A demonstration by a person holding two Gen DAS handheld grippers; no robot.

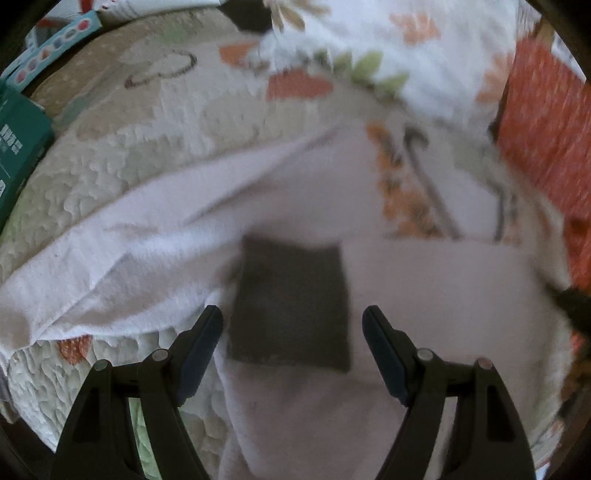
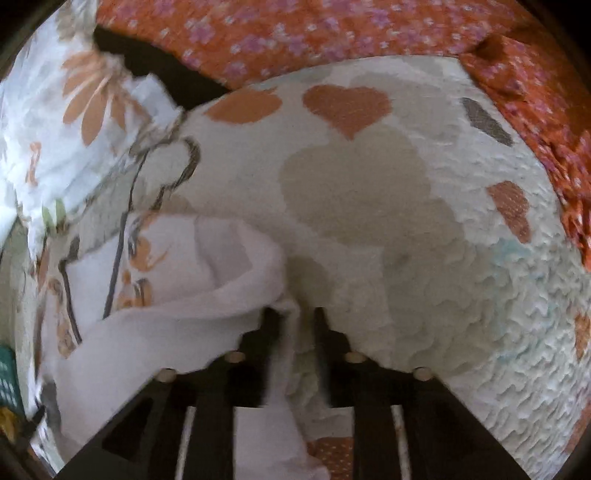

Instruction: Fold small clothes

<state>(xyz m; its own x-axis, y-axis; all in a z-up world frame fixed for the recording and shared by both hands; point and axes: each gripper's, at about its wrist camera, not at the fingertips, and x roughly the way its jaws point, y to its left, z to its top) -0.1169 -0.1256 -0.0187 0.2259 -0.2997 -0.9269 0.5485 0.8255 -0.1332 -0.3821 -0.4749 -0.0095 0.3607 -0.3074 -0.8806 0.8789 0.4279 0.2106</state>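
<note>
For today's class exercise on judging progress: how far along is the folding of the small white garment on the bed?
Done: little; the white garment, with its dark square patch, lies partly spread on the quilted bedspread, its left side rumpled. In hand: the right gripper pinches an edge of it and lifts a fold; the left gripper hovers open above the patch. Left: all the folding proper.

Bare quilt (image 2: pixel 424 221) ahead and right gives free passage; orange floral fabric (image 2: pixel 332 33) bounds far edge; teal boxes (image 1: pixel 18 147) block left.
</note>
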